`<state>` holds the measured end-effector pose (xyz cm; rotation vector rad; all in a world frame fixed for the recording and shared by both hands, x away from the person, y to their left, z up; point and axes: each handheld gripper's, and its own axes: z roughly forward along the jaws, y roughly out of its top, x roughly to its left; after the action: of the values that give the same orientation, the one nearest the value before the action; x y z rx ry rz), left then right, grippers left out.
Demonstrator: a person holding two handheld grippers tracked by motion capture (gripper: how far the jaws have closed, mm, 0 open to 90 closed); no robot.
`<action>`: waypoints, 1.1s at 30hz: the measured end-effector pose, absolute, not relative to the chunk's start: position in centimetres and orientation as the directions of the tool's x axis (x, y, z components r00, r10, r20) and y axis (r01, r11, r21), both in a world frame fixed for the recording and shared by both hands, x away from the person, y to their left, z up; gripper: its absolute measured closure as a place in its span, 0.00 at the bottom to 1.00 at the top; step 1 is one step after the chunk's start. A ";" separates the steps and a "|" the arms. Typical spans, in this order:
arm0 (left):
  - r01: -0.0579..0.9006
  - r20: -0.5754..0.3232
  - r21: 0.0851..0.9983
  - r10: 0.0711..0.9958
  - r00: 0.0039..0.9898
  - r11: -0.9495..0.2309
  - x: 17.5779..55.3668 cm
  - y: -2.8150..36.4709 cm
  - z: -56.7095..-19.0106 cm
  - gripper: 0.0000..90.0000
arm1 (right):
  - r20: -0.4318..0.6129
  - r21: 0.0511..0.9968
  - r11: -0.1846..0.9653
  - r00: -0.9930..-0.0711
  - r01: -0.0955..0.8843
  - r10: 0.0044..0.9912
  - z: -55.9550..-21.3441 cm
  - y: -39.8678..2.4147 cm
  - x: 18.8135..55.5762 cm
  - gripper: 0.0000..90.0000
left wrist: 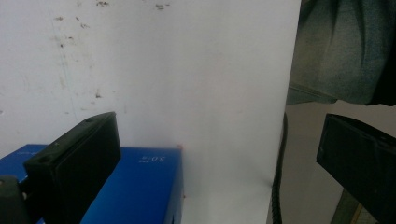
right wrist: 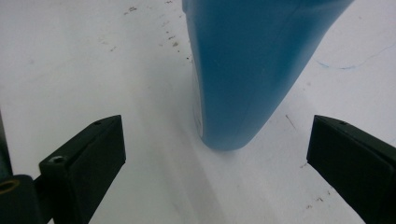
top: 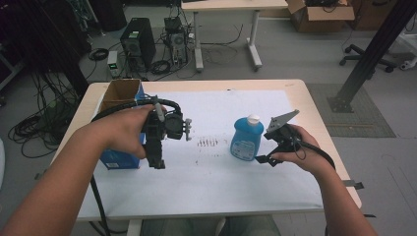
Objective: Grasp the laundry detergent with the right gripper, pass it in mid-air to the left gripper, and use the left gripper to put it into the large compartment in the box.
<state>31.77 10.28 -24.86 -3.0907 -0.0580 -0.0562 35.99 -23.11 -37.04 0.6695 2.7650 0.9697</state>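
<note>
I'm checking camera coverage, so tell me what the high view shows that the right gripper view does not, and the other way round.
High view alone: the blue bottle's white cap and label, the open cardboard box at the table's left, the left gripper, both hands, and the floor with computers and cables beyond. Right gripper view alone: the bottle's base close up, standing between the right gripper's wide-open jaws and untouched. Shared: the blue bottle, the right gripper, and the white speckled sheet on the table.
</note>
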 end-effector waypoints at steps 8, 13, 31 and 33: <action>0.040 0.044 -0.050 0.038 0.998 -0.998 31.8 10.2 -25.0 0.00 | 0.014 0.651 0.670 -0.887 0.358 0.461 -38.0 -22.9 36.5 0.05; 0.028 0.045 -0.049 0.026 0.999 -0.998 31.7 10.0 -25.0 0.00 | 0.011 0.683 0.641 -0.882 0.351 0.472 -38.5 -22.6 36.9 0.04; 0.029 0.046 -0.047 0.026 0.999 -0.998 31.4 10.1 -25.1 0.00 | 0.033 0.760 0.556 -0.874 0.337 0.484 -40.3 -22.0 37.5 0.04; 0.023 0.044 -0.042 0.021 0.999 -0.999 31.4 10.0 -25.2 0.00 | 0.034 0.768 0.549 -0.876 0.332 0.482 -40.5 -21.9 37.4 0.03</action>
<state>31.44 10.01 -25.18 -3.0978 -0.0347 -0.0677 37.44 -21.89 -40.51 0.6906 2.6013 1.2315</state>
